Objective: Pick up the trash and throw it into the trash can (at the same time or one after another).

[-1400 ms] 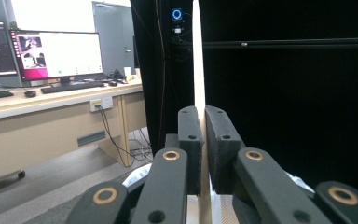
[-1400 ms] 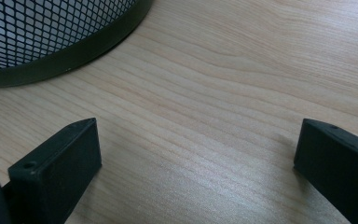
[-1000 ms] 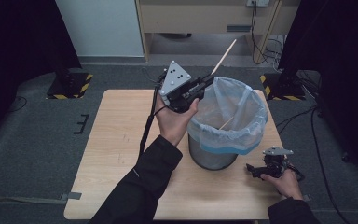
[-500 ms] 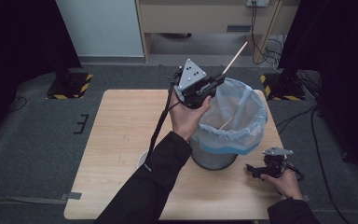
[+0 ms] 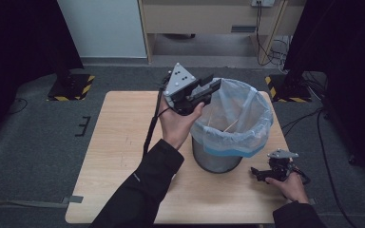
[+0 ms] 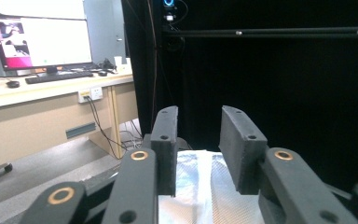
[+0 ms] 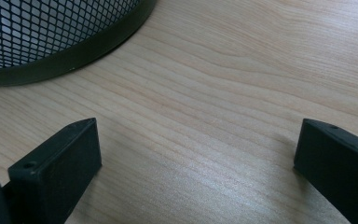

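While the right tongs (image 5: 256, 173) rest agape on the table (image 5: 119, 137), the left tongs (image 5: 212, 87), just parted and empty, hover over the bin (image 5: 233, 124).

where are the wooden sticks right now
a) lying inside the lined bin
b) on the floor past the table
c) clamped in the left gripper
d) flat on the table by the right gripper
a: in the high view the thin wooden sticks lie inside the bin with its pale blue bag, while the left gripper above its rim has nothing between its jaws.
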Tool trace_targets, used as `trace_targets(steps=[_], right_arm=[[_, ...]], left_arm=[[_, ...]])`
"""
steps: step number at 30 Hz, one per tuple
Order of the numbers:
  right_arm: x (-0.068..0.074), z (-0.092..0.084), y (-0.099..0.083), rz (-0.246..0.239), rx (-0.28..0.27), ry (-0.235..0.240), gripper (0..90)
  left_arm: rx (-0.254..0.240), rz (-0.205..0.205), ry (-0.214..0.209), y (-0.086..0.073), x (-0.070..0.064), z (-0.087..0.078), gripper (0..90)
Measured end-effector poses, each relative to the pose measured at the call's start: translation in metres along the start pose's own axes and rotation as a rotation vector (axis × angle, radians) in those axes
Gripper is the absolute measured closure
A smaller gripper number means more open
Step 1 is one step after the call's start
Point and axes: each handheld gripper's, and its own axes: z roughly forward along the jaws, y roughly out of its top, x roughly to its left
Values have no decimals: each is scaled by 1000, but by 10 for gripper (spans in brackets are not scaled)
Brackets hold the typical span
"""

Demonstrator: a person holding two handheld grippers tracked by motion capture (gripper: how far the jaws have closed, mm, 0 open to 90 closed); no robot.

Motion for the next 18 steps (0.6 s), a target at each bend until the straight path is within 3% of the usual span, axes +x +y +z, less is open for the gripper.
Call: trace_targets(steps=[4,8,18], right_arm=[[0,0,0,-2,0,0,8],[0,0,0,0,0,0,8],[0,0,0,-2,3,1,8]], left_arm=[[13,3,26,-7,9,-19,600],[24,-18,56,-19,17,-39,557],[116,-34,118,-64,36,-89,476]])
